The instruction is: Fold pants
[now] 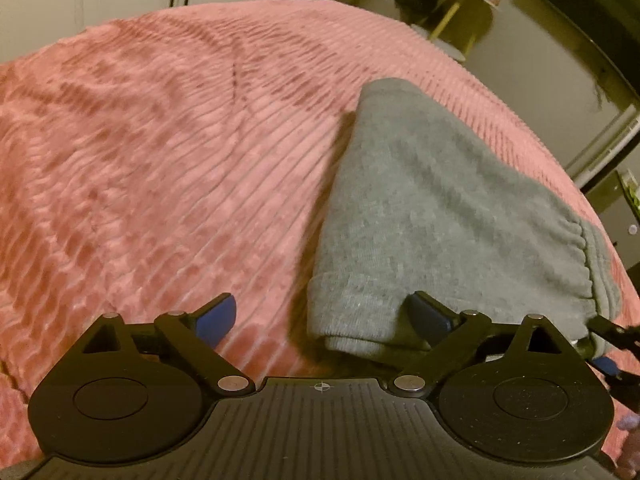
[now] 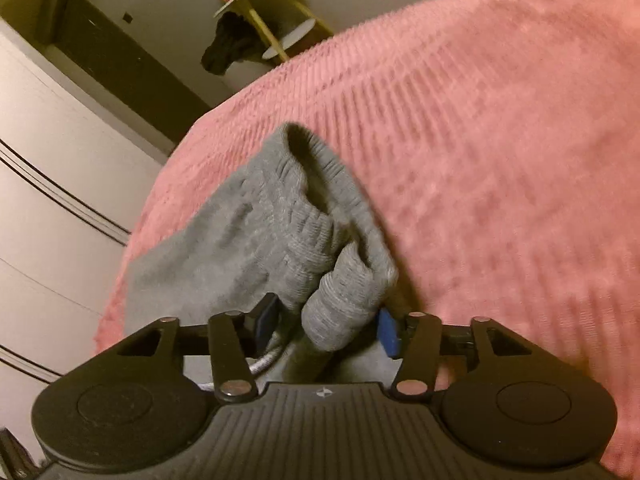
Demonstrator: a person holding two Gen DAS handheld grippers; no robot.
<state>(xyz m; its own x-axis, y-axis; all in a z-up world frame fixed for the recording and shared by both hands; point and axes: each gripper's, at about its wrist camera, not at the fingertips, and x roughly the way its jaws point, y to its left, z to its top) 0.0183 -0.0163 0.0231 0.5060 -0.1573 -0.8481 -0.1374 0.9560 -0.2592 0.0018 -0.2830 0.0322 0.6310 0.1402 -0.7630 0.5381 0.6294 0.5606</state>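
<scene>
The grey sweatpants [image 1: 432,208] lie folded into a short bundle on the pink ribbed bedspread [image 1: 160,160], with the elastic waistband at the right. My left gripper [image 1: 324,320] is open, its blue pads wide apart, with the near folded edge of the pants between them and not pinched. In the right wrist view my right gripper [image 2: 328,328] has its blue pads on either side of a bunched grey cuff of the pants [image 2: 280,232]; the jaws stand partly apart with the cloth between them. The right gripper's tip also shows in the left wrist view [image 1: 608,344].
The bedspread [image 2: 480,160] covers the whole bed. Beyond the bed edge stand a small round side table [image 1: 460,8] with dark cloth hanging from it, and white cabinet doors [image 2: 48,160] at the left.
</scene>
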